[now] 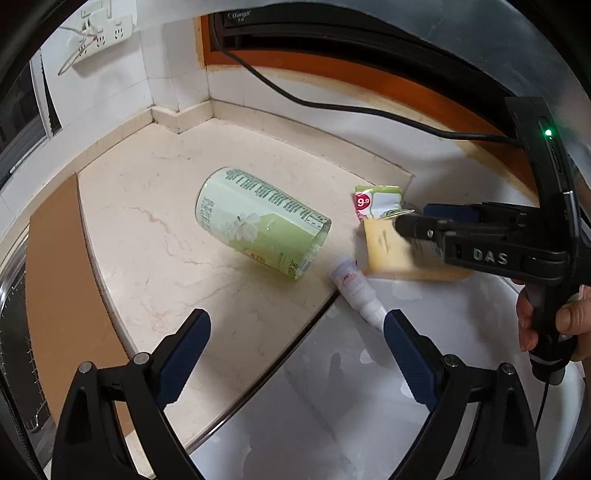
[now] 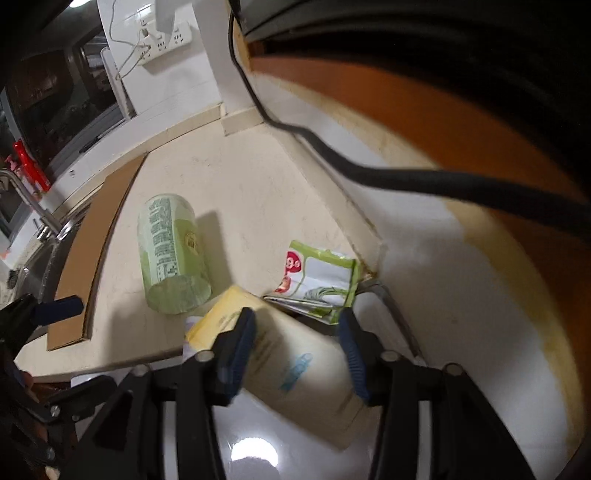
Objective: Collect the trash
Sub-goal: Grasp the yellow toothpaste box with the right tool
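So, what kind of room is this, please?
Most likely a home kitchen: a stone countertop with a metal sink and tap at its end, and a wall power strip on white tiles.

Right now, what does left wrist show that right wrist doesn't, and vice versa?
Left wrist only: small white tube lying by the box, a hand holding the right claw.
Right wrist only: sink faucet, red item at the window.
Both: green can on its side, yellow box, torn wrapper, cardboard strip, black cable.
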Motion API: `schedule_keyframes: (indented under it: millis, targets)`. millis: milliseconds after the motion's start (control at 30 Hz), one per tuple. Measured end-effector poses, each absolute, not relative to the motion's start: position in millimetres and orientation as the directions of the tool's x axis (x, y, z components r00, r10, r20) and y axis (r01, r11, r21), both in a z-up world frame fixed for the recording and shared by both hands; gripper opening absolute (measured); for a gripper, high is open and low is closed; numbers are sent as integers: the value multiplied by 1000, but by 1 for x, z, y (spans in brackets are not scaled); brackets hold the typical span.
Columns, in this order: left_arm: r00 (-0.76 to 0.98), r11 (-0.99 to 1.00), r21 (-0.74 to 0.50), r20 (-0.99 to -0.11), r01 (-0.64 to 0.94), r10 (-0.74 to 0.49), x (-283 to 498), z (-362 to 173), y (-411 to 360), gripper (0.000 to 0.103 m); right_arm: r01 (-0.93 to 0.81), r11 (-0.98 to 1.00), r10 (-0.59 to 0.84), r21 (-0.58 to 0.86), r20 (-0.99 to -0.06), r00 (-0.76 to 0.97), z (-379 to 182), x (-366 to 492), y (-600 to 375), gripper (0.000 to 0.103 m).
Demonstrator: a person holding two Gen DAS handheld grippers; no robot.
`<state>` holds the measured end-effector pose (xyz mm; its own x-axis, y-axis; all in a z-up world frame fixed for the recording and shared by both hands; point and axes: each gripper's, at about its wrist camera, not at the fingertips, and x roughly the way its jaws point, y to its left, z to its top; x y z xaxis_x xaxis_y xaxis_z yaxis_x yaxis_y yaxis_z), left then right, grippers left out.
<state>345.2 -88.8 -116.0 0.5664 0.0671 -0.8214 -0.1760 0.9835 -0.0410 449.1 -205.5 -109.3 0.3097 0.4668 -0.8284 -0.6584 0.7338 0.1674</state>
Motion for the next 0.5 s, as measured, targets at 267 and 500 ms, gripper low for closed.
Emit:
schedule_keyframes:
  millis: [267, 500]
  targets:
    - [558, 980, -54, -827, -190, 63, 352, -123, -84, 94, -719, 669, 475, 188, -852, 219, -113, 434, -209, 66]
    - [549, 979, -72, -835, -190, 45, 359, -129, -81, 94, -784, 615, 440, 85, -862, 251, -116, 404, -211, 75]
